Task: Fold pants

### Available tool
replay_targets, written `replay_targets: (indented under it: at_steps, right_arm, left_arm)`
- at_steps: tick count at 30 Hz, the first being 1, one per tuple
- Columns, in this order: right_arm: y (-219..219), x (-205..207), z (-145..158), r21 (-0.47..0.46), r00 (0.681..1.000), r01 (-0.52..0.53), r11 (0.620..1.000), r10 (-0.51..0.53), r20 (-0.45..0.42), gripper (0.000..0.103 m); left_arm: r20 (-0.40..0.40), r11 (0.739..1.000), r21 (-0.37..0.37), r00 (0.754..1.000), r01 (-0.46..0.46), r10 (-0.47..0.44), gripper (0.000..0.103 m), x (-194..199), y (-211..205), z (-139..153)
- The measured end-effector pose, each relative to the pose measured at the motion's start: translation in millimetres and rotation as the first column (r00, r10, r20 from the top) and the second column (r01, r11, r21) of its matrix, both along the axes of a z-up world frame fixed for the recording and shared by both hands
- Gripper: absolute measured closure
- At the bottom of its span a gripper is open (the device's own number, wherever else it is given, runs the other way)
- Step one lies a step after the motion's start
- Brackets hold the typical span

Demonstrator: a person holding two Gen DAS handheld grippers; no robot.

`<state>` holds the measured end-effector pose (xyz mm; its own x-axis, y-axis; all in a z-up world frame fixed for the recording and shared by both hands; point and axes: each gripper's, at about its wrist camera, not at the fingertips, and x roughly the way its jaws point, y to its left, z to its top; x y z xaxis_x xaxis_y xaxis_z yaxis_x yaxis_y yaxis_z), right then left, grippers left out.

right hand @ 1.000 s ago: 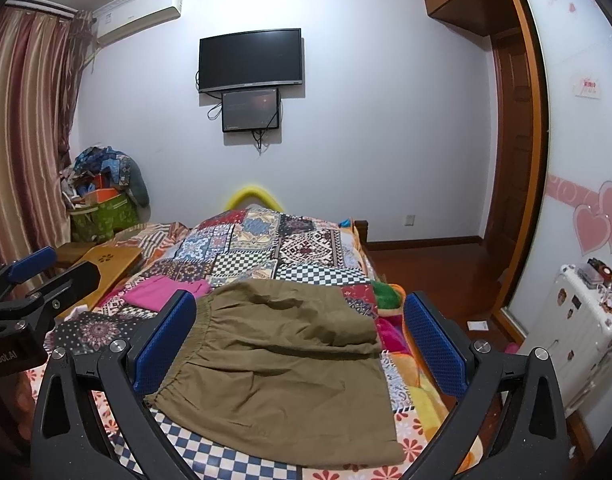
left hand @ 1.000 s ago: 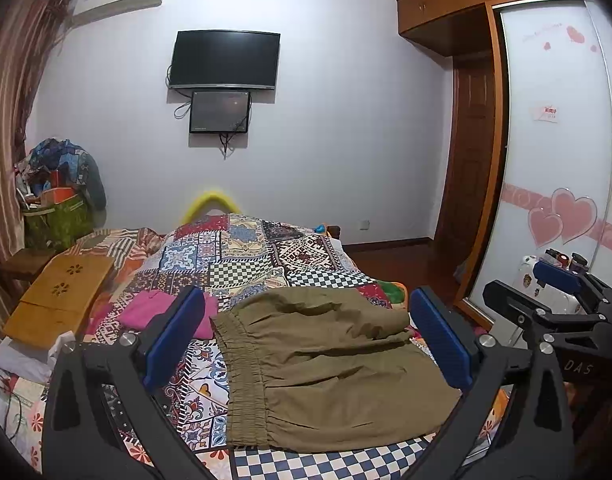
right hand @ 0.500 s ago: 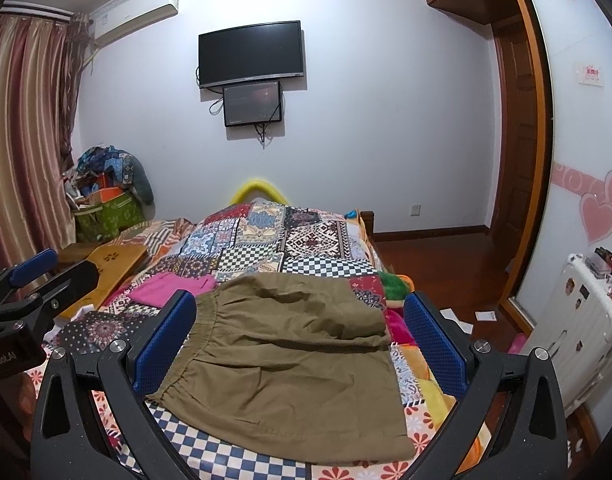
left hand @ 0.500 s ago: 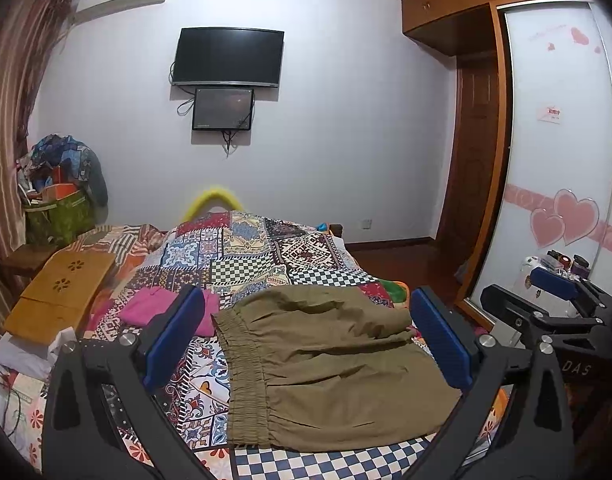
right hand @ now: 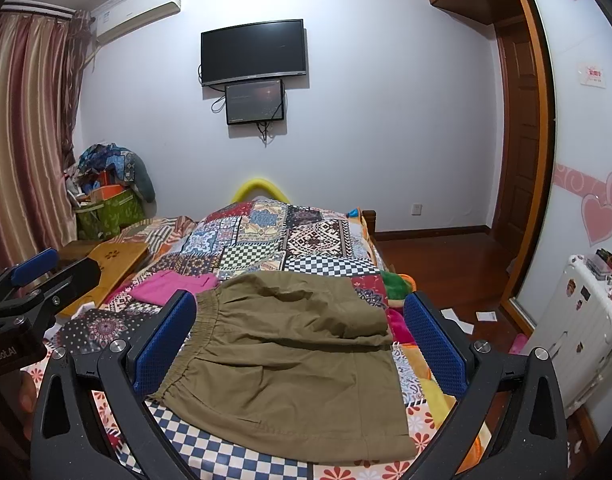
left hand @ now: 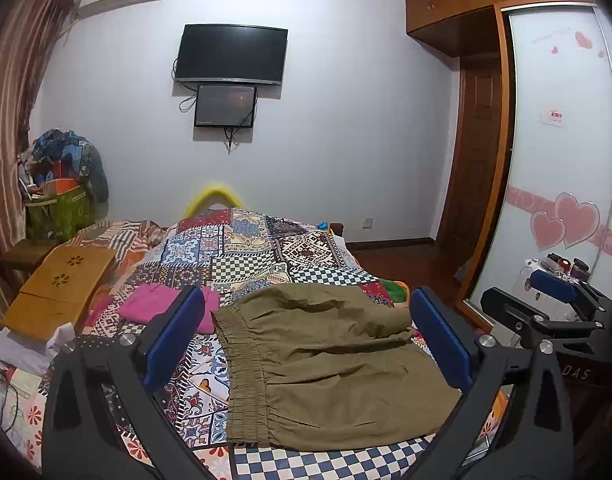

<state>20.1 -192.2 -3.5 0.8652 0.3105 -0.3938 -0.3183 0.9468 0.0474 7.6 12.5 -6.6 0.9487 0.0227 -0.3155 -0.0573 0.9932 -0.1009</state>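
Olive-green pants [left hand: 322,364] lie folded on the patchwork bed, elastic waistband to the left, legs doubled back on top. They also show in the right wrist view [right hand: 289,364]. My left gripper [left hand: 306,344] is open and empty, held above and in front of the pants. My right gripper [right hand: 301,340] is open and empty, also held back from the pants. The right gripper shows at the right edge of the left wrist view [left hand: 546,304]; the left gripper shows at the left edge of the right wrist view [right hand: 29,288].
A pink garment [left hand: 157,304] lies left of the pants. A wooden lap tray [left hand: 57,288] sits at the bed's left side. A white suitcase [right hand: 578,328] stands on the floor at right, by the wardrobe [left hand: 562,160]. A TV [left hand: 230,54] hangs on the far wall.
Both grippers have drifted slightly back and up; the pants lie unmoved and both grippers stay open.
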Motion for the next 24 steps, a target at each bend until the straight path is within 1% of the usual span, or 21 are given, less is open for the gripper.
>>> replay_targets:
  at_steps: [24]
  right_arm:
    - [2.6,-0.4,0.6,-0.001,1.0,-0.006,1.0,0.006,0.0,0.0]
  left_arm:
    - [-0.002,1.0,-0.001,1.0,-0.001,0.001,0.0,-0.2,2.7,0.3]
